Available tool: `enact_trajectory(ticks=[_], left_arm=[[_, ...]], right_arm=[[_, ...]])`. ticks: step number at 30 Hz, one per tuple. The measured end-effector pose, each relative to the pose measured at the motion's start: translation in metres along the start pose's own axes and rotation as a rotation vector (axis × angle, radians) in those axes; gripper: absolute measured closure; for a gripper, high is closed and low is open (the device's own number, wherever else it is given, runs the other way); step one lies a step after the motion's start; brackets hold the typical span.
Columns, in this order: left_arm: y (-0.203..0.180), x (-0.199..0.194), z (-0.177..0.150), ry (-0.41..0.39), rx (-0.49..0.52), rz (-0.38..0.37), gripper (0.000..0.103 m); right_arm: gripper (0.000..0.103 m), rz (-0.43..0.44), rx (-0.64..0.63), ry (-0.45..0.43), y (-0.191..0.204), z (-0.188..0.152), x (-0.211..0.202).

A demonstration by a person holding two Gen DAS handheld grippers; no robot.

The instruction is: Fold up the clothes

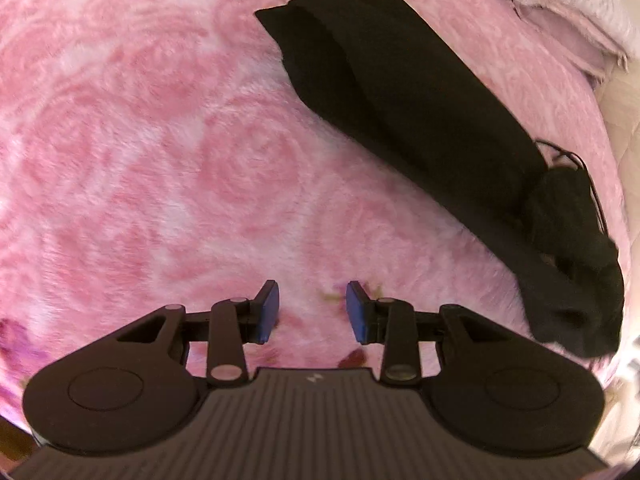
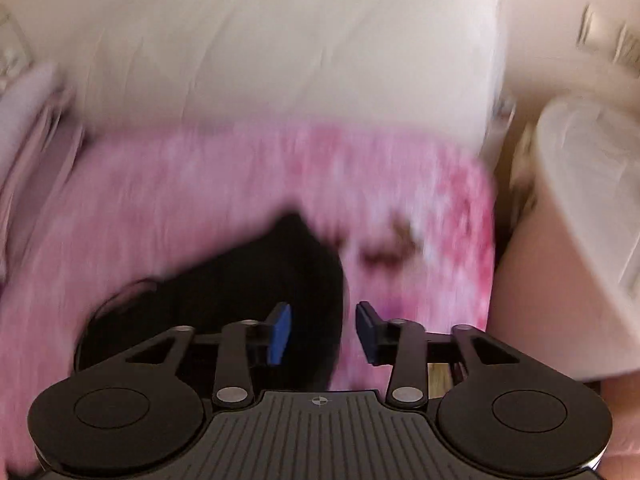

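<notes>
A black garment [image 1: 420, 120] lies folded into a long strip on the pink fluffy blanket [image 1: 140, 140], running from top centre down to the right edge, with a bunched end and a thin cord at lower right. My left gripper [image 1: 312, 312] hangs open above bare blanket, left of that bunched end, with nothing between its blue pads [image 1: 269, 312]. In the blurred right wrist view the black garment [image 2: 248, 284] sits below and left of my right gripper [image 2: 323, 334]. Its blue pads [image 2: 280, 334] stand apart with nothing held between them.
Pale pink and white bedding [image 1: 560, 12] is piled at the blanket's top right. In the right wrist view a white sheet or pillow [image 2: 280, 48] lies beyond the pink blanket [image 2: 240, 184], and a pale container [image 2: 588, 184] stands off the blanket's right edge.
</notes>
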State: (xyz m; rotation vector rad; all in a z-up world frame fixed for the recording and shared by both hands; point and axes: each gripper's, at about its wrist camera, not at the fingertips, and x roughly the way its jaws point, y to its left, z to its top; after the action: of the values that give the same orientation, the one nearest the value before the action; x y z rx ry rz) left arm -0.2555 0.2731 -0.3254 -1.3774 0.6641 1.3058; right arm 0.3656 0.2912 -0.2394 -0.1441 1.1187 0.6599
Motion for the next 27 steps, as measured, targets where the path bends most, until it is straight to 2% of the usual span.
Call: enact_trajectory(ticks=[2, 5, 7, 10, 14, 15, 16, 17, 20, 22, 25, 27], left_arm=[[0.002, 0.006, 0.007, -0.018, -0.069, -0.031, 0.072], [0.01, 0.014, 0.029, -0.087, -0.206, -0.089, 0.07], [0.016, 0.018, 0.044, -0.141, -0.285, -0.121, 0.068], [0.024, 0.031, 0.063, -0.205, -0.374, -0.127, 0.065], [0.029, 0.055, 0.074, -0.214, -0.474, -0.131, 0.065], [0.026, 0.057, 0.073, -0.235, -0.48, -0.135, 0.066], [0.023, 0.057, 0.073, -0.251, -0.469, -0.146, 0.072], [0.02, 0.056, 0.072, -0.264, -0.443, -0.162, 0.103], [0.011, 0.044, 0.067, -0.313, -0.338, -0.199, 0.103], [0.006, 0.03, 0.06, -0.356, -0.247, -0.171, 0.103], [0.017, 0.017, 0.05, -0.359, -0.251, -0.15, 0.103], [0.022, 0.011, 0.045, -0.347, -0.247, -0.139, 0.103]], right_arm=[[0.058, 0.027, 0.048, 0.075, -0.009, -0.023, 0.013], [0.056, 0.064, 0.144, 0.118, -0.018, -0.051, 0.018], [0.055, 0.095, 0.156, 0.119, -0.019, -0.055, 0.018], [0.054, 0.101, 0.12, 0.097, -0.016, -0.05, 0.019], [0.052, 0.127, 0.12, 0.064, -0.019, -0.046, 0.02], [0.052, 0.133, 0.125, 0.055, -0.02, -0.042, 0.018], [0.052, 0.137, 0.129, 0.045, -0.021, -0.039, 0.019], [0.052, 0.142, 0.129, 0.031, -0.022, -0.036, 0.021], [0.052, 0.154, 0.125, -0.016, -0.025, -0.023, 0.029], [0.051, 0.178, 0.131, -0.046, -0.028, -0.012, 0.033], [0.049, 0.217, 0.14, -0.069, -0.03, 0.004, 0.047], [0.046, 0.187, 0.136, -0.032, -0.03, 0.012, 0.066]])
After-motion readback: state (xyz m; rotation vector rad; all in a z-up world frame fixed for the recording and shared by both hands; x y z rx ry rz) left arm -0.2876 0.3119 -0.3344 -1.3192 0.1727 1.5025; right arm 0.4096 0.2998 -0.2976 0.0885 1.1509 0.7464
